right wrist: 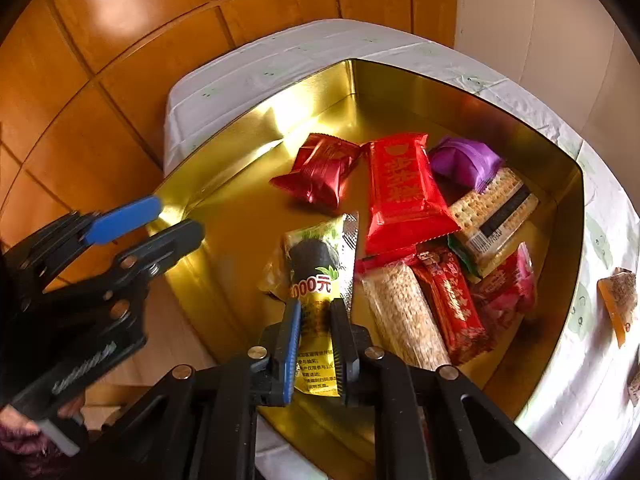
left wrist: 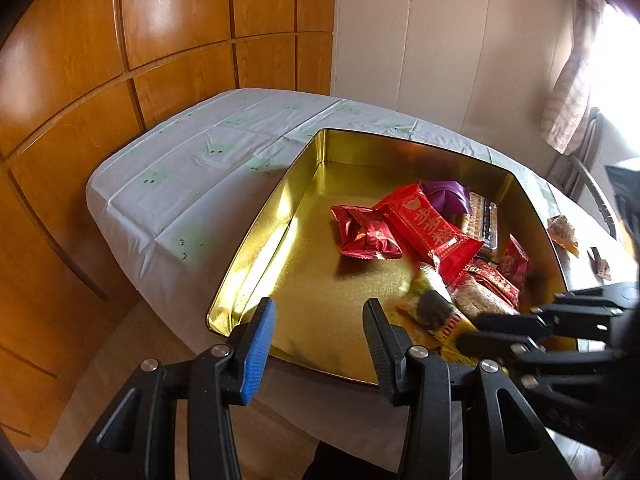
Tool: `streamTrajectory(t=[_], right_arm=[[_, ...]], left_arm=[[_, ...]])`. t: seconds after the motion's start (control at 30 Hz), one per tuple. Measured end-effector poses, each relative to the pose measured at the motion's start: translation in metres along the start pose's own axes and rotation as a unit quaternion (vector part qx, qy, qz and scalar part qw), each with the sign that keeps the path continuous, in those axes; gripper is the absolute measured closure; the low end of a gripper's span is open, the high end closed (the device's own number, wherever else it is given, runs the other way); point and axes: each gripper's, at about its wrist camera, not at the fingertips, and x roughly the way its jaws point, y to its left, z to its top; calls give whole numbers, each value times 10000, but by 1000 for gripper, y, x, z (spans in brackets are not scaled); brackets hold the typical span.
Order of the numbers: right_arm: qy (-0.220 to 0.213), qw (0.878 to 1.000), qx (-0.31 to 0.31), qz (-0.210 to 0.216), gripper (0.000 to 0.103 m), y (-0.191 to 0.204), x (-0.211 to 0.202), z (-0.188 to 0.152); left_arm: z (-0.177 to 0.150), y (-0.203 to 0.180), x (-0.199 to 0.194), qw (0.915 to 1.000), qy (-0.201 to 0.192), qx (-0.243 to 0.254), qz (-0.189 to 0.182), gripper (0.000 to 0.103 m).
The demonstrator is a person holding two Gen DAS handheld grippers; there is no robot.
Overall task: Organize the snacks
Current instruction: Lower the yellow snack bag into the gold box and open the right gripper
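A gold tin [left wrist: 260,232] [right wrist: 224,160] sits on the table and holds several snacks: a dark red foil pack [right wrist: 320,172], a bright red packet [right wrist: 404,192], a purple pack [right wrist: 466,162], crackers [right wrist: 496,208] and a grain bar [right wrist: 404,312]. My right gripper [right wrist: 316,312] is shut on a yellow snack packet [right wrist: 316,268] and holds it over the tin's near side; that packet also shows in the left wrist view [left wrist: 432,308]. My left gripper [left wrist: 320,316] is open and empty at the tin's near left rim; it also shows in the right wrist view [right wrist: 172,218].
The table has a white cloth with green prints [left wrist: 180,184]. Loose brown-wrapped snacks lie on the cloth right of the tin [right wrist: 618,300] [left wrist: 562,232]. Wooden panelling [left wrist: 80,80] stands behind and left. A chair [left wrist: 580,168] and curtain are at far right.
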Motion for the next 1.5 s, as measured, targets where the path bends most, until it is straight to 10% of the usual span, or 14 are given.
streamTrajectory(t=[0.47, 1.5], right_arm=[[-95, 9989, 403, 199, 86, -11, -6, -5], [-943, 9895, 770, -785, 78, -27, -54, -26]], left_arm=[[-3, -4, 1, 10000, 29, 74, -17, 57], [-8, -30, -16, 9990, -131, 359, -212, 54]])
